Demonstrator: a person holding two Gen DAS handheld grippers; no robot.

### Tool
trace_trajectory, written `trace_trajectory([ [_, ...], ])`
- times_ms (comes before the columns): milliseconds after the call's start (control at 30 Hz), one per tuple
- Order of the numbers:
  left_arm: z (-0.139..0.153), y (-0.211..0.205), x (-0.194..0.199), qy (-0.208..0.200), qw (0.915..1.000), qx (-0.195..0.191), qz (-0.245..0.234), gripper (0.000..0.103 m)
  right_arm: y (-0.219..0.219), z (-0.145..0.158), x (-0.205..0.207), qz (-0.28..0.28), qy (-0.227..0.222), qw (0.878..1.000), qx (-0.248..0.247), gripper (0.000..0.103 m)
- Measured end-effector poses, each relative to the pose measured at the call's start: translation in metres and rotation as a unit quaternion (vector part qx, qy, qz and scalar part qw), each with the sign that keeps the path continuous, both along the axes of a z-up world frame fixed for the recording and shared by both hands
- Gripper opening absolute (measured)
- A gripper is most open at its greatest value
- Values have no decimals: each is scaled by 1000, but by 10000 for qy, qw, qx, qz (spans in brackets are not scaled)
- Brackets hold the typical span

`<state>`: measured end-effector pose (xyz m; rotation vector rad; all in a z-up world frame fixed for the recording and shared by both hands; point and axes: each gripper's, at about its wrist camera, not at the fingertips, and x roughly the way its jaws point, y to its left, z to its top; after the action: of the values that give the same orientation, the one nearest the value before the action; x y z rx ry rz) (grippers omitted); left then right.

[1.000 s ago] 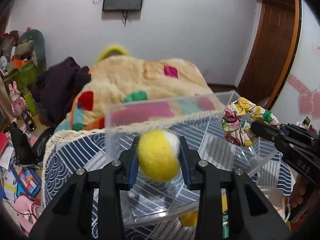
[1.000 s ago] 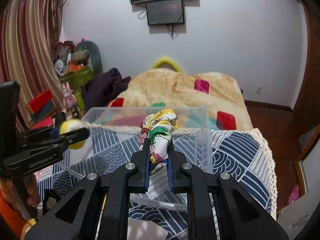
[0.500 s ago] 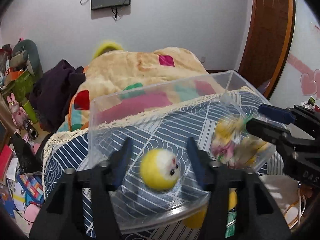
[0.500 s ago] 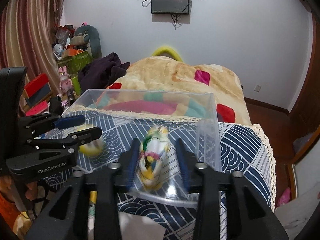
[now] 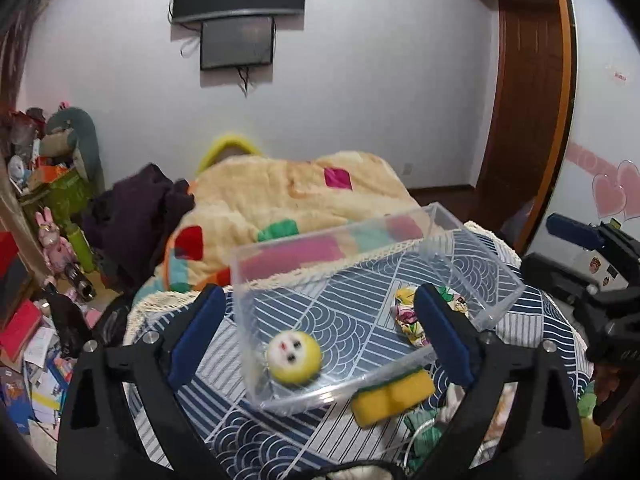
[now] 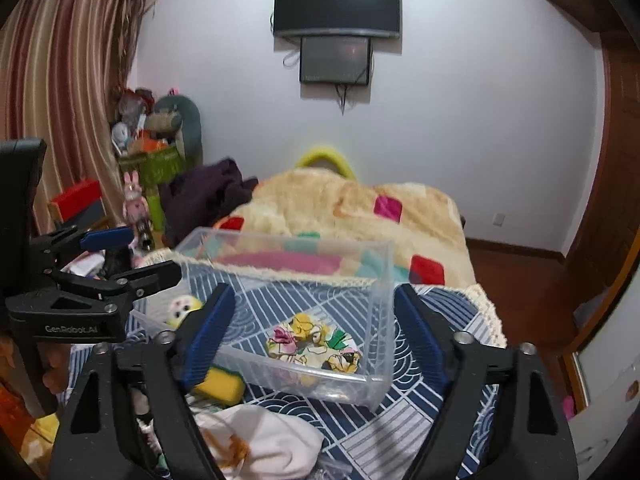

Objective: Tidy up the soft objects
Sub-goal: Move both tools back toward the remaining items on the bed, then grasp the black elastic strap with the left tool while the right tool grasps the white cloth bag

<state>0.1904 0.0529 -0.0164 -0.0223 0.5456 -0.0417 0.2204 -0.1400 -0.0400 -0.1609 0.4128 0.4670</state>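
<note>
Fingers: left gripper (image 5: 320, 336) and right gripper (image 6: 316, 332) gaping wide, empty | bin (image 6: 380, 280) holding ball (image 5: 294, 356), scrunchie (image 6: 316, 344) | sponge (image 5: 392, 396) waiting: approaching low, squeezing gently.

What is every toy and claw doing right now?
Left claw: open, holding nothing.
Right claw: open, holding nothing.
Yellow ball: lying in the box, face up.
Flowery scrunchie: lying in the box.
Clear box: open, no lid on.
Yellow sponge: outside the box, on the cloth.
</note>
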Motion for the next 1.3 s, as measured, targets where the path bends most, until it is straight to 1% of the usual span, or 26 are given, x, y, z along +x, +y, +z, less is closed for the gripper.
trace_trajectory([
  [100,4,2,-21,-113,9999,64,22,102,-5,3,-12,47,-108,9999,30,82],
  [167,1,3,-33,-137,9999,77,30,102,-7,1,-19,82,-127,9999,61,82],
  [300,-12,8,-53,-35,10000,47,27,102,-11,-9,-30,167,-13,9998,130,82],
  [400,-28,12,-66,120,9999,30,66,102,-10,-21,-35,186,102,9997,74,82],
  [567,-62,17,-81,481,9987,61,151,102,-6,-46,-39,277,458,9986,37,82],
  [733,-97,22,-85,940,9953,-90,200,102,-1,-67,-44,322,759,9966,-7,82],
  [833,-114,22,-85,1137,9930,-77,312,102,3,-73,-38,333,890,9955,-40,82],
  [933,-127,21,-85,1266,9915,-75,302,102,-2,-75,-35,281,967,9949,59,82],
  [1033,-131,18,-86,1222,9919,-140,307,102,-2,-77,-30,258,1050,9940,154,82],
  [1067,-132,18,-87,1192,9922,-185,302,100,-2,-77,-29,278,1076,9937,173,82],
  [1100,-132,18,-88,1186,9923,-242,270,93,-1,-77,-28,292,1084,9935,190,82],
  [1133,-133,18,-88,1209,9919,-352,190,88,0,-77,-26,322,1098,9932,196,82],
  [1167,-133,18,-89,1239,9910,-495,88,80,1,-78,-25,352,1112,9930,194,82],
  [1233,-132,17,-92,1188,9916,-501,39,72,4,-79,-23,423,1148,9923,211,80],
  [1267,-132,16,-94,1180,9918,-486,-2,60,5,-79,-22,450,1154,9921,215,73],
  [1300,-131,14,-95,1171,9919,-481,-66,52,7,-80,-22,479,1167,9918,208,69],
])
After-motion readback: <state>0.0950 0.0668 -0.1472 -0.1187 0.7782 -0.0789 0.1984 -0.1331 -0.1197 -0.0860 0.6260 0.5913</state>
